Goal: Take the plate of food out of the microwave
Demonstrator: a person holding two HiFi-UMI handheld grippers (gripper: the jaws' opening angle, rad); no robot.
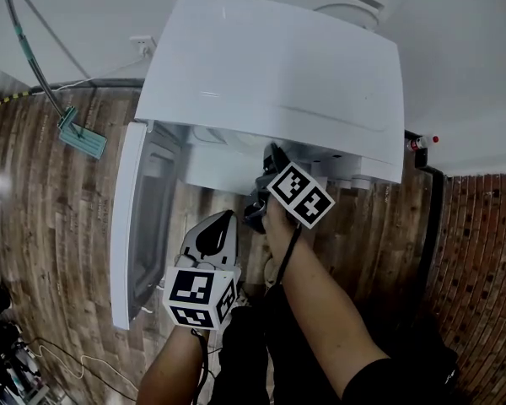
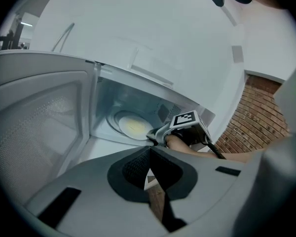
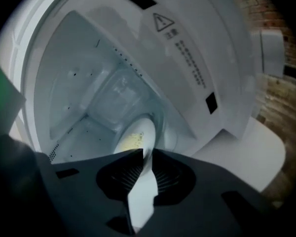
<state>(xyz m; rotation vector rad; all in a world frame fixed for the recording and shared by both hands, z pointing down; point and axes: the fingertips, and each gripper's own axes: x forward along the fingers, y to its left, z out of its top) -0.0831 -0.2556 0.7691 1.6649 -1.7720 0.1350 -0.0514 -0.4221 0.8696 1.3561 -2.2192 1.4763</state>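
Observation:
A white microwave (image 1: 270,66) stands with its door (image 1: 139,226) swung open to the left. Inside it, a white plate (image 3: 133,137) with yellowish food lies on the glass turntable (image 3: 160,127); the left gripper view shows the plate (image 2: 130,126) too. My right gripper (image 3: 145,154) reaches into the cavity, shut on the plate's near rim. The head view shows its marker cube; its tip (image 1: 271,160) sits under the microwave's top. My left gripper (image 1: 223,222) hangs outside, in front of the opening, shut with nothing in it (image 2: 149,152).
The open door (image 2: 34,122) stands close on the left of my left gripper. A brick wall (image 1: 481,243) rises at the right and wooden flooring (image 1: 34,192) lies below. A green mop head (image 1: 83,137) and cables (image 1: 0,344) lie on the floor at the left.

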